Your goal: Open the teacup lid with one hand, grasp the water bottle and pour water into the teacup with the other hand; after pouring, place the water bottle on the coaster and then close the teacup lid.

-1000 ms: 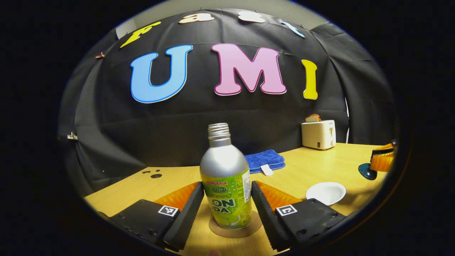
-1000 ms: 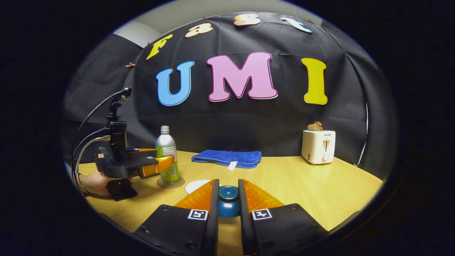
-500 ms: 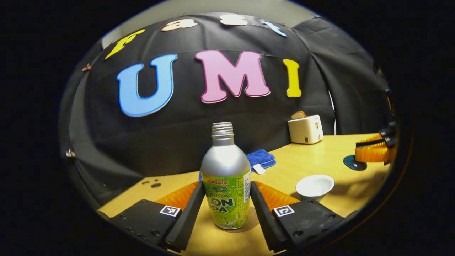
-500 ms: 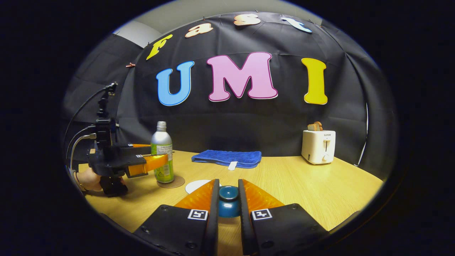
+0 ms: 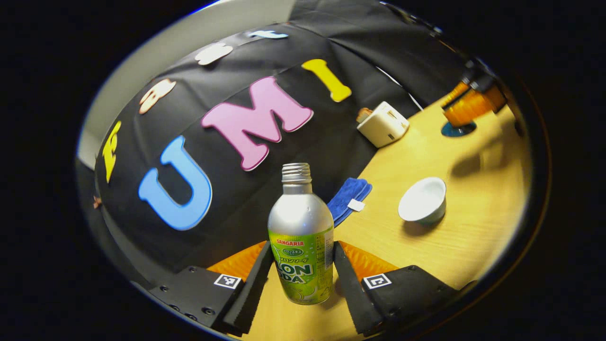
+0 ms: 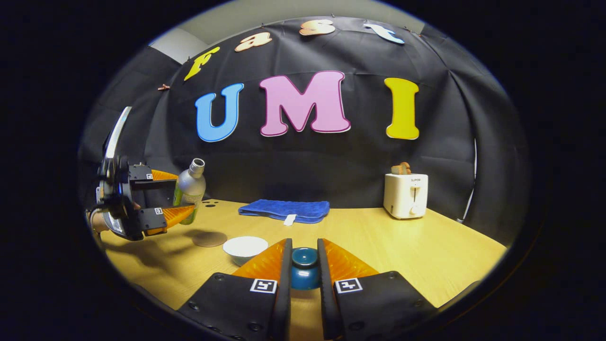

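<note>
My left gripper is shut on the silver bottle with the green label, uncapped. In the right gripper view the bottle hangs tilted in the air in the left gripper, above and left of the round brown coaster. The white teacup stands open on the table; it also sits just right of the coaster as a white teacup. My right gripper is shut on the blue lid, held low by the tabletop. The right gripper and the lid are far off.
A folded blue towel lies at the back of the wooden table. A white toaster with toast stands at the back right. A hand holds the left gripper at the table's left edge.
The left gripper has lifted the bottle off the coaster and tilted it toward the teacup. The right gripper has stayed nearly still with the lid.
</note>
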A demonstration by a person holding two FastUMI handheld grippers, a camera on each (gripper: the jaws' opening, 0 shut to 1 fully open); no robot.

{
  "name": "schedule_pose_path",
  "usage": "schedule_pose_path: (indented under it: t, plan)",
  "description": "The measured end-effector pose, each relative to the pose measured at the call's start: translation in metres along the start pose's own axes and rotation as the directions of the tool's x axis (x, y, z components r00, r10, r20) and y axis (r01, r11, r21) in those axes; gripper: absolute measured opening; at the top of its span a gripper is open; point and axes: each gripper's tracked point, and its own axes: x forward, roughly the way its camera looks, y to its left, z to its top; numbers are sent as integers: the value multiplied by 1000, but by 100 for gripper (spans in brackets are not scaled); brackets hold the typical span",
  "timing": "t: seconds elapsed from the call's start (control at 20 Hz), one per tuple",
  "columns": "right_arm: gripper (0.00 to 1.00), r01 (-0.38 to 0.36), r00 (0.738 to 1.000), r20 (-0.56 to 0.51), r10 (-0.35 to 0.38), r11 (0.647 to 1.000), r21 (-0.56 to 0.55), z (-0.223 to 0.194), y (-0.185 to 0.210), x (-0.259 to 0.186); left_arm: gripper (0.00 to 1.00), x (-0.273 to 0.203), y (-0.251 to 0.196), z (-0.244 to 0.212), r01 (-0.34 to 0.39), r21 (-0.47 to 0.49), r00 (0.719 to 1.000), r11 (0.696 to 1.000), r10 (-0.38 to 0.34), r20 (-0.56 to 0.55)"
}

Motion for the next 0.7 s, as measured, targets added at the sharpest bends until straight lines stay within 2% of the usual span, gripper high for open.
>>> schedule_pose_path:
  t: [0.15, 0.3, 0.45, 0.7]
  plan:
    - [30, 19, 1000, 1, -19, 1000, 0, 1, -10, -4, 78, 6, -20, 1, 72, 153, 997, 986, -68, -31]
    - [30, 16, 1000, 1, -16, 1000, -1, 1, -10, -5, 78, 8, -34, 3, 93, 275, 995, 957, -84, -45]
    - [30, 10, 1000, 0, -10, 1000, 0, 1, -9, -5, 78, 7, -36, 7, 71, 421, 997, 904, -62, -35]
    - [30, 7, 1000, 1, -7, 1000, 1, 1, -9, -5, 78, 6, -33, 8, 77, 560, 997, 825, -66, -41]
